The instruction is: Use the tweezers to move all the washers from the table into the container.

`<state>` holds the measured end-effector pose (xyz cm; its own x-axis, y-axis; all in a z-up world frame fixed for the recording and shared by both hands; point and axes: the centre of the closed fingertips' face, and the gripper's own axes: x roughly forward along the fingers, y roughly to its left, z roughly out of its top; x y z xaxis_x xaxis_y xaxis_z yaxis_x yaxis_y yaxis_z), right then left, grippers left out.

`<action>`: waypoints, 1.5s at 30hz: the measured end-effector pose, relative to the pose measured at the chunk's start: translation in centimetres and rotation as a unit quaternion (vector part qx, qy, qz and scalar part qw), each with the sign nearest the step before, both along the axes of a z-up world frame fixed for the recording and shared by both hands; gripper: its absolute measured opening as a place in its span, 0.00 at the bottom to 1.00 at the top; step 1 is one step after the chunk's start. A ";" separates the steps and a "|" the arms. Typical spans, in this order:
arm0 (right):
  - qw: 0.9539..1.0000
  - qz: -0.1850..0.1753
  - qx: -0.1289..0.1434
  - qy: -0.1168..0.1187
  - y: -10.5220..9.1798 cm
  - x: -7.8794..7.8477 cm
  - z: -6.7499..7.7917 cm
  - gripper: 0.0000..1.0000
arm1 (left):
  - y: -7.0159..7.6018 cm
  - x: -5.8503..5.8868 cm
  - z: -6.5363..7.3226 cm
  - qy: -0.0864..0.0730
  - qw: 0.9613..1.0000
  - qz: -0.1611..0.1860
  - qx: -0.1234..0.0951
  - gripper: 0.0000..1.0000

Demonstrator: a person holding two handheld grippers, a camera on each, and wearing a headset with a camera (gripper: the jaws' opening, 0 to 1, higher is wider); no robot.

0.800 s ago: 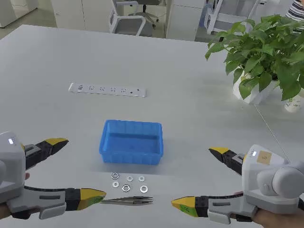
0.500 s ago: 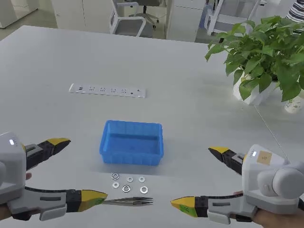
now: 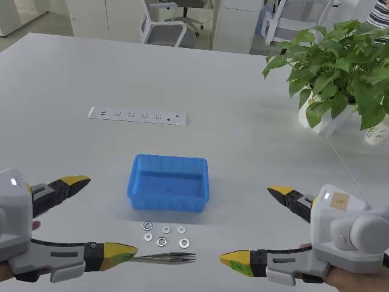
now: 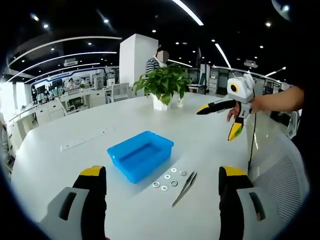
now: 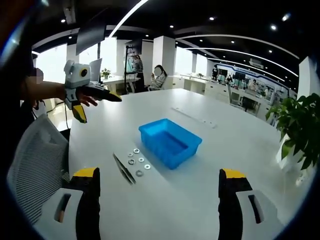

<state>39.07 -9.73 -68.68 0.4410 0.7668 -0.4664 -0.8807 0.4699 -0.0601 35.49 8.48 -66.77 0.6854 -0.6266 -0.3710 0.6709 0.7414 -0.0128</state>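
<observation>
Head view, stock as we find it: six washers (image 3: 164, 234) loose on the table (image 3: 255, 128), beside the blue container (image 3: 169, 182), which looks empty. Tweezers (image 3: 165, 258) lie untouched, so nothing is transferred yet. Left gripper (image 3: 111, 215) and right gripper (image 3: 245, 224) are both spread wide, holding nothing. Open tabletop all round.

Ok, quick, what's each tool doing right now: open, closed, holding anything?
Left tool: open, holding nothing.
Right tool: open, holding nothing.
</observation>
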 end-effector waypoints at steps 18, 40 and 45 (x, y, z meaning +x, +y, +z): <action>1.000 0.002 -0.002 -0.005 0.0 0.1 0.2 1.00 | -0.1 -0.1 0.0 -0.002 1.000 -0.003 0.002 0.99; 1.000 0.000 -0.001 -0.005 0.0 0.2 0.2 1.00 | 0.2 0.0 0.0 -0.003 1.000 -0.001 0.004 0.99; 1.000 0.001 -0.001 -0.006 0.0 0.3 0.3 1.00 | 0.2 0.0 0.1 -0.003 1.000 -0.002 0.005 0.99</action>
<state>39.36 -9.71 -68.41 0.4459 0.7662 -0.4627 -0.8805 0.4685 -0.0727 35.48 8.63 -66.66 0.6853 -0.6253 -0.3732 0.6739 0.7388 -0.0003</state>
